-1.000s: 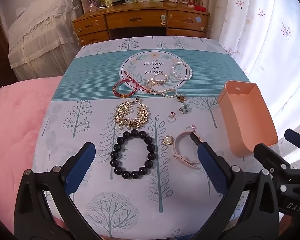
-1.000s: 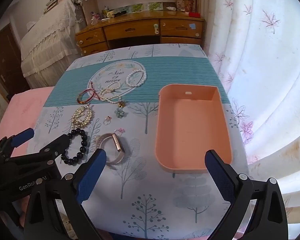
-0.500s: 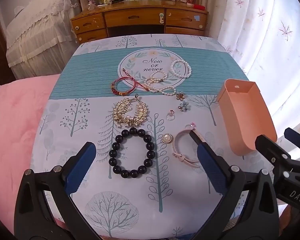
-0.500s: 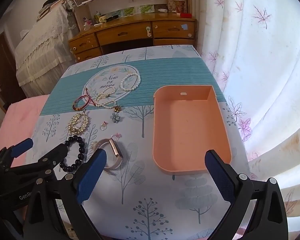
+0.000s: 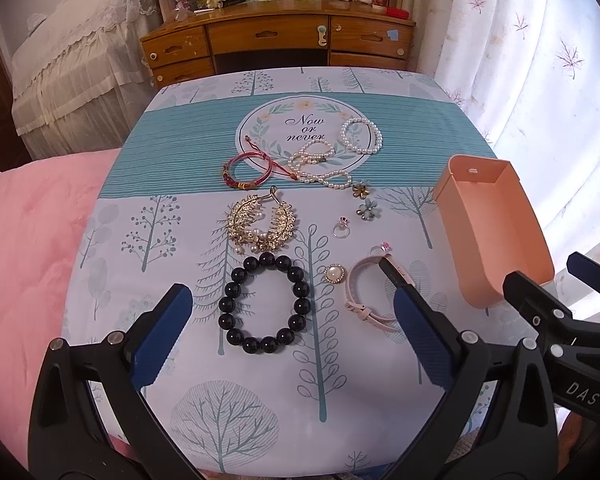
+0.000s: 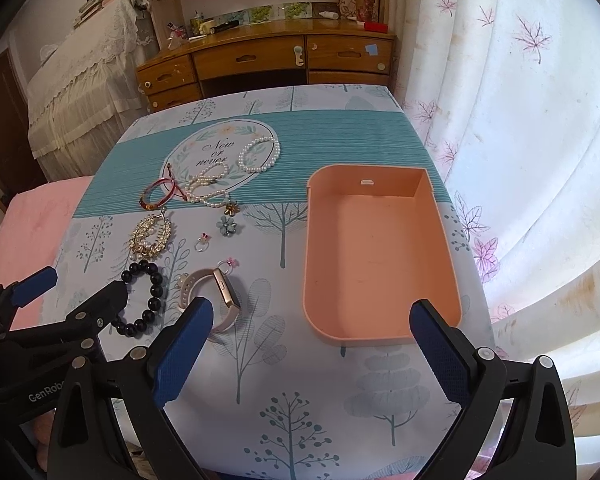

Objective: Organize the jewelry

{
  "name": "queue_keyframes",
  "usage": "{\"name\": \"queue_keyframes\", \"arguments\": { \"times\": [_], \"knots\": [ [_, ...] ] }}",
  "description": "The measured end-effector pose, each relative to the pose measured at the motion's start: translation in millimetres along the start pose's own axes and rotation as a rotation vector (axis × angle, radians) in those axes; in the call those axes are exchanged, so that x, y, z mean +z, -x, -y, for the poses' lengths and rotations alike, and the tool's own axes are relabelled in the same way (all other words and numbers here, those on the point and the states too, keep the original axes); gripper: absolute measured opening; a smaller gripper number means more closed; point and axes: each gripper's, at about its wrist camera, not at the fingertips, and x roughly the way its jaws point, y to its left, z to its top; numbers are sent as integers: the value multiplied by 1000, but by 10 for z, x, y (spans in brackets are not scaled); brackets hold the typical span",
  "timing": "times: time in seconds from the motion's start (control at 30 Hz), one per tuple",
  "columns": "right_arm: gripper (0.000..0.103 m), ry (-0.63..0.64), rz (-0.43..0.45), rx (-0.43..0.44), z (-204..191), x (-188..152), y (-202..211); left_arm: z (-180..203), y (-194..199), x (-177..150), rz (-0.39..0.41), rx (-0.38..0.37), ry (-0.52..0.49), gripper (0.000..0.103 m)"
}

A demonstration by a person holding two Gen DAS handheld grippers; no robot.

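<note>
Jewelry lies spread on a tree-print tablecloth (image 5: pixel 260 400). A black bead bracelet (image 5: pixel 264 304) sits just ahead of my open left gripper (image 5: pixel 288 324). Right of it lie a pearl brooch (image 5: pixel 334 273) and a pink watch (image 5: pixel 374 292). Farther off are a gold leaf piece (image 5: pixel 260 222), a red cord bracelet (image 5: pixel 246 170), pearl strands (image 5: pixel 360 136), two flower charms (image 5: pixel 367 209) and two rings (image 5: pixel 341 229). An empty peach tray (image 6: pixel 380 252) stands at the right, ahead of my open right gripper (image 6: pixel 312 344). Both grippers hover near the table's front edge, holding nothing.
A wooden desk with drawers (image 5: pixel 276 44) stands beyond the table's far edge. White curtains (image 6: pixel 520 140) hang close along the right side. A pink blanket (image 5: pixel 28 248) lies at the left, and a lace-covered bed (image 5: pixel 72 68) behind it.
Both grippers have drawn back and risen slightly, so the table and its jewelry appear a little farther off. Nothing was picked up or shifted.
</note>
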Motion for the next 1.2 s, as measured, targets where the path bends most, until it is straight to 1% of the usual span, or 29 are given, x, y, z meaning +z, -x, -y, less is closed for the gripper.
{"name": "queue_keyframes", "arguments": {
  "times": [0.47,0.83,1.2],
  "knots": [
    [100,5,6,10,-29,-15,15,19,-21,-21,-15,-2,-6,100],
    [97,11,0,16,-80,-8,-7,7,-52,-10,-25,0,-4,100],
    [96,14,-4,21,-100,14,-44,-6,-73,-7,-30,0,-4,100]
  ]
}}
